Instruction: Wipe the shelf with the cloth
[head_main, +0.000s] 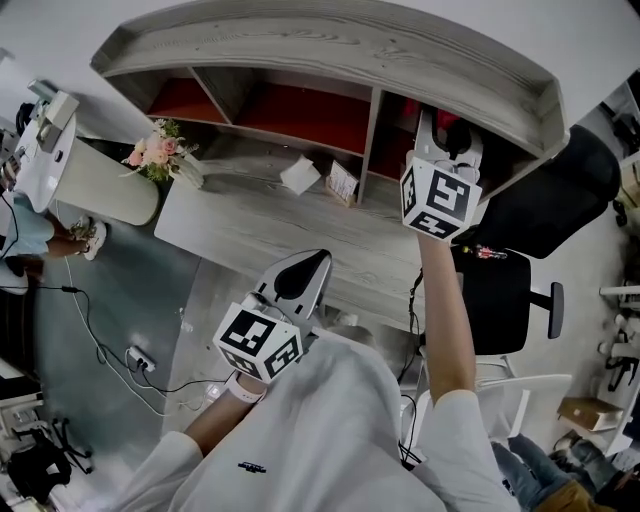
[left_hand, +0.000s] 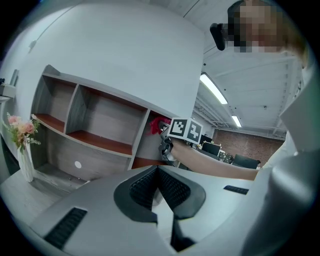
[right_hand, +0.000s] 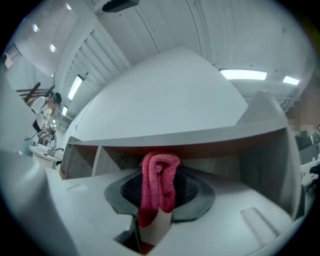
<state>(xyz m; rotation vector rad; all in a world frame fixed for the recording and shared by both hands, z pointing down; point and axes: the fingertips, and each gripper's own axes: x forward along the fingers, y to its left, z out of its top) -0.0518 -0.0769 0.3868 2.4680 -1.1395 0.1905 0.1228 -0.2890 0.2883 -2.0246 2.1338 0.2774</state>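
Note:
The grey wooden shelf unit with red boards stands on the desk. My right gripper reaches into the unit's right-hand compartment and is shut on a pink-red cloth, which hangs bunched between its pads. In the left gripper view the cloth shows as a red bundle just beyond the right gripper's marker cube. My left gripper hangs back over the desk's front edge, away from the shelf. Its jaws are shut with nothing between them.
A vase of pink flowers stands at the desk's left end. A white box and a small printed carton sit in front of the lower shelf. A black chair is at the right, with cables on the floor.

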